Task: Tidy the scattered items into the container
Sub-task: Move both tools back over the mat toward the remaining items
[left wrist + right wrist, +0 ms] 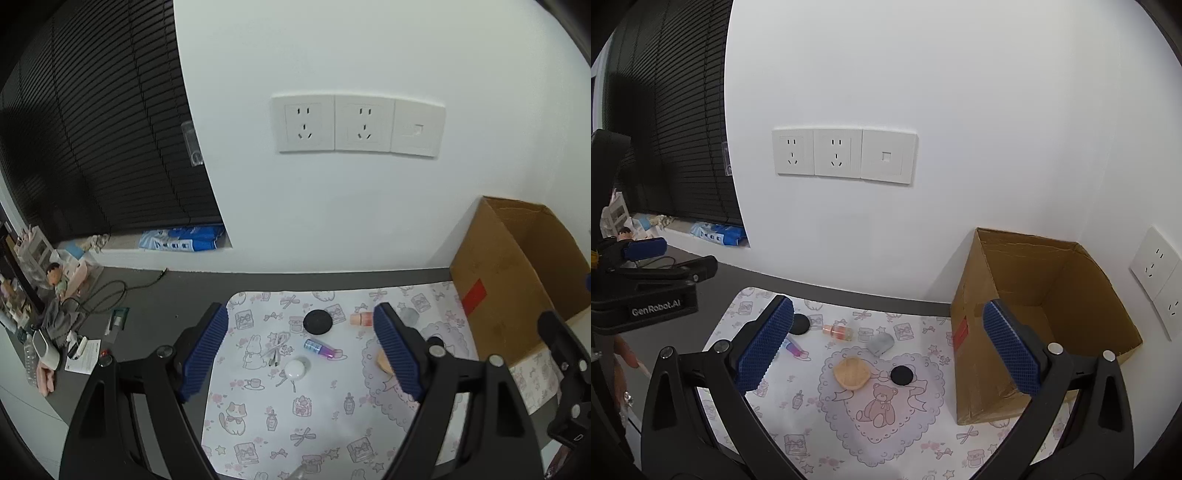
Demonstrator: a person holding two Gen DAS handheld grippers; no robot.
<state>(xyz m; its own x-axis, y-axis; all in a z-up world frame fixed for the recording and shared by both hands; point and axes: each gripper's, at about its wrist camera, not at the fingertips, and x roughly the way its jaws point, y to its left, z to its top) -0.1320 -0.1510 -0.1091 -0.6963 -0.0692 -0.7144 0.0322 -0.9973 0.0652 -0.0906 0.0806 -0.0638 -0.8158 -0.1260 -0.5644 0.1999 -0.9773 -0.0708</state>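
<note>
While both claws hang wide and empty, the right claw (886, 347) sits nearer the cardboard box (1049, 280), with the wooden dish (850, 373) just below-left.

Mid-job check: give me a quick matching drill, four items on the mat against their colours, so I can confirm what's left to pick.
Items:
1. Tube
2. Round ball
3. Shell-shaped dish
4. Large flat disc

Colours:
A. black
B. white
C. blue and purple
D. tan

Pairs: 1-C, 2-B, 3-D, 4-A

All four lie on the patterned mat, none yet in the cardboard box.
</note>
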